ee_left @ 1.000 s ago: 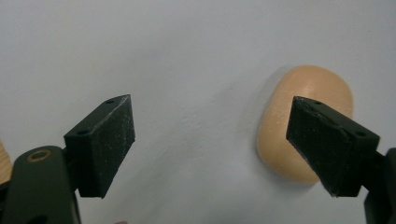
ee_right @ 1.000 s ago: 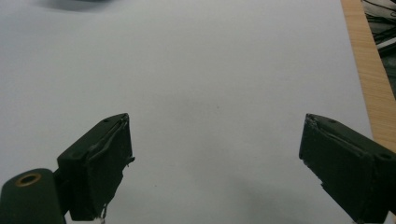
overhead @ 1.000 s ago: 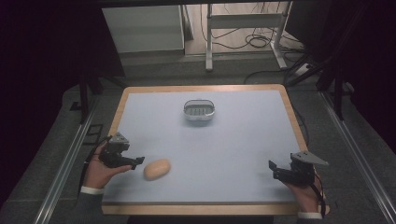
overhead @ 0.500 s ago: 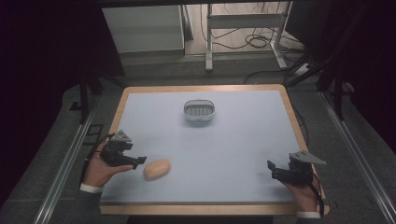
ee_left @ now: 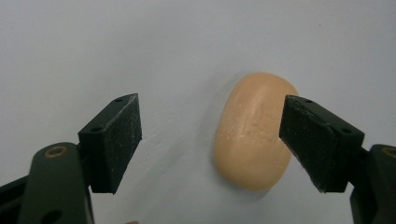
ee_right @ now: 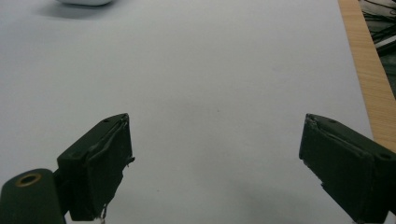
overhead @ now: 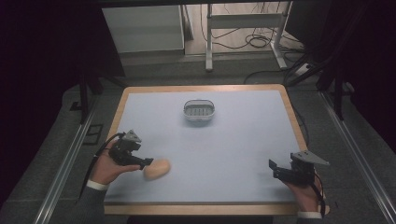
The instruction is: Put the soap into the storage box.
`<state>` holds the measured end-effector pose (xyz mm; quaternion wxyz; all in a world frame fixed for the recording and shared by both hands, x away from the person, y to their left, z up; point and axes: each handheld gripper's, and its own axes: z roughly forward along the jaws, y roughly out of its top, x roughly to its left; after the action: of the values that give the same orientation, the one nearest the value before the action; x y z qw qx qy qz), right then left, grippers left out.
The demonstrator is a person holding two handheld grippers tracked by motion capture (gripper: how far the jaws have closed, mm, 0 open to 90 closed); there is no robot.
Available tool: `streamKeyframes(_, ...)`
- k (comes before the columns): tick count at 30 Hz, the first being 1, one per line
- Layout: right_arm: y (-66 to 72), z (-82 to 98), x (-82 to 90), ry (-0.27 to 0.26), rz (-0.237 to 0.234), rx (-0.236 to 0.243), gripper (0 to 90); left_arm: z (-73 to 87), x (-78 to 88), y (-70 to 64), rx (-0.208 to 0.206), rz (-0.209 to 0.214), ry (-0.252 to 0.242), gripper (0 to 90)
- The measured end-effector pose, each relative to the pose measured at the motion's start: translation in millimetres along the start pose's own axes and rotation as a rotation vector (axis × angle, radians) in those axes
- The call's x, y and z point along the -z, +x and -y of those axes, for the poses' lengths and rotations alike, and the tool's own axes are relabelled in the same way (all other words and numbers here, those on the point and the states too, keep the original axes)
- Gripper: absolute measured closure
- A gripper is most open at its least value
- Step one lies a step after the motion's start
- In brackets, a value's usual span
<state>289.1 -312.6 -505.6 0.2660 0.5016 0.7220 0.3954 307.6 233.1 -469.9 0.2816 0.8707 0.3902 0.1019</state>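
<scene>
Dim room, cables on floor beyond pale blue surface (overhead: 233, 154). Basket (overhead: 199, 112) far centre. We see soap (ee_left: 254, 130) near front-left edge between left gripper (ee_left: 210, 140) jaws: closing, no pinch yet. Right gripper (ee_right: 215, 163) open, idle. Risk: off-centre soap skids from one-sided contact.

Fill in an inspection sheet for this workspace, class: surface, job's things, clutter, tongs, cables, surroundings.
Surface: pale blue table top with a wooden rim.
Job's things: peach soap bar lying flat near the front left; grey soap dish near the far middle.
Clutter: nothing seen.
Tongs: left tongs straddle the soap and have just been closing; pads not yet pressing. Right tongs open over bare table, nothing between them.
Cables: black cable trails from the left tongs; more cables on the floor behind.
Surroundings: dark room, metal frame legs beyond the table.
</scene>
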Motion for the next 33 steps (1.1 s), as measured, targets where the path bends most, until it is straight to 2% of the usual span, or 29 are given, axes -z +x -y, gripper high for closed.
streamKeyframes(13, 1.1, 1.5, -2.0, 0.021, 0.012, 0.016, 9.3, -1.1, -16.8, -15.8, -0.068, 0.035, 0.079, 21.6)
streamKeyframes(33, 1.0, 3.1, -4.4, 0.035, 0.023, 0.026, 9.3, -0.3, -47.6, -30.6, -0.139, 0.064, 0.186, 20.7)
